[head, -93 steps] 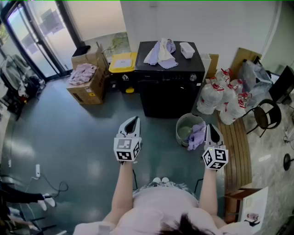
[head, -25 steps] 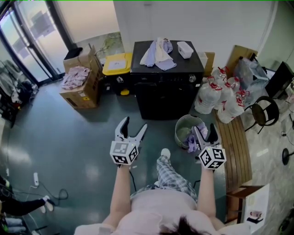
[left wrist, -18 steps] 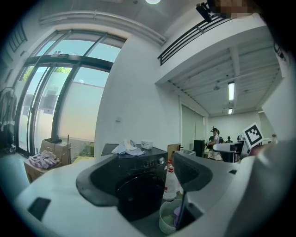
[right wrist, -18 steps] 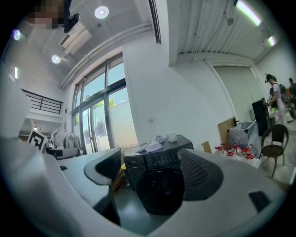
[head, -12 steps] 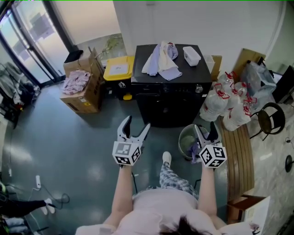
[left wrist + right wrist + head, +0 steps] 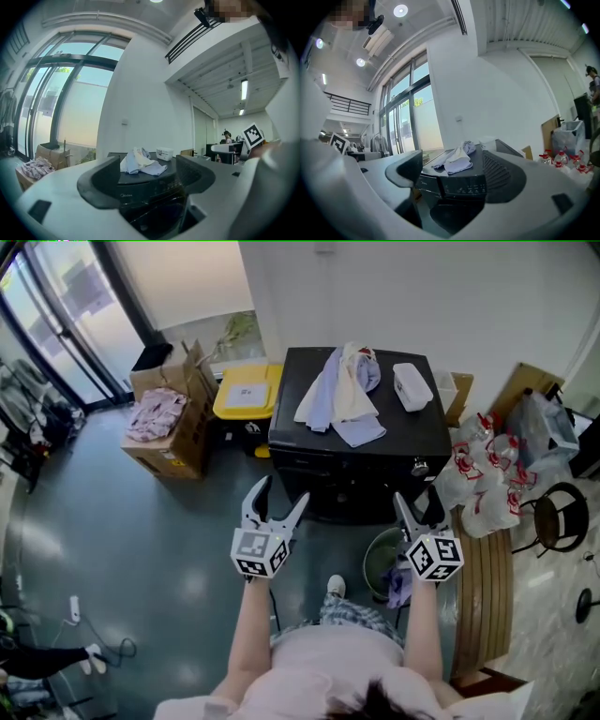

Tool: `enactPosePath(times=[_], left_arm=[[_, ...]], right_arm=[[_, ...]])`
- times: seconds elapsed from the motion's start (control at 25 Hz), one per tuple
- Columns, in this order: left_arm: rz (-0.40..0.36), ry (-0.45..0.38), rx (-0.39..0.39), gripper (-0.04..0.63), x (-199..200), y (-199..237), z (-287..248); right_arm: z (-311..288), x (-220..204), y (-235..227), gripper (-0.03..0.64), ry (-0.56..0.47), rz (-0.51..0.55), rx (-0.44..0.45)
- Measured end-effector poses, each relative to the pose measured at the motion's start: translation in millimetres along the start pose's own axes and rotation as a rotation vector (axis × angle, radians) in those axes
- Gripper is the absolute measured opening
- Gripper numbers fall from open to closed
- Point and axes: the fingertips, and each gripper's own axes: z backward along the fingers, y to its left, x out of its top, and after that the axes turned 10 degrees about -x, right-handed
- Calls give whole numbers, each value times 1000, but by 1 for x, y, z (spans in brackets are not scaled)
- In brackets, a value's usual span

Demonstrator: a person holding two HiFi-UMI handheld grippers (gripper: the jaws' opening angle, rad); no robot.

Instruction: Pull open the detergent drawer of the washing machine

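Note:
The black washing machine (image 6: 361, 451) stands against the white wall, with a heap of pale clothes (image 6: 339, 390) and a white box (image 6: 412, 385) on its lid. Its detergent drawer (image 6: 425, 183) sits flush at the left end of the control panel, marked with a brand name (image 6: 130, 194). My left gripper (image 6: 279, 491) hovers open just in front of the machine's left front corner, touching nothing. My right gripper (image 6: 418, 498) is open before the right front corner. Both gripper views frame the machine between open jaws, left gripper (image 6: 145, 180) and right gripper (image 6: 454, 180).
A green bucket (image 6: 382, 559) with cloth stands on the floor under my right gripper. A yellow-lidded bin (image 6: 246, 390) and a cardboard box of pink clothes (image 6: 169, 418) lie left of the machine. Bagged water bottles (image 6: 487, 479), a wooden bench (image 6: 483, 587) and a chair (image 6: 558, 502) are at right.
The person has stepped toward the washing machine, which now lies closer to both grippers. The jaws, together 3.7 s ago, now stand open.

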Motion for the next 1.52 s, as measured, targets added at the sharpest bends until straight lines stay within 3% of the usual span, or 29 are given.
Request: enactPosePath(times=[0.24, 0.52, 1.2, 1.36, 1.52], left_arm=[[7, -10, 33, 357, 6, 37, -47], [7, 8, 37, 359, 7, 65, -72], [-7, 57, -39, 357, 1, 110, -109], [7, 67, -30, 357, -3, 119, -115], [-10, 126, -27, 357, -12, 123, -122]], right_arm=[[-72, 10, -2, 397, 14, 13, 43], [-117, 12, 12, 397, 24, 13, 74], [-166, 3, 33, 397, 48, 16, 48], [-176, -2, 39, 397, 70, 35, 67], [-190, -3, 47, 396, 106, 77, 113]])
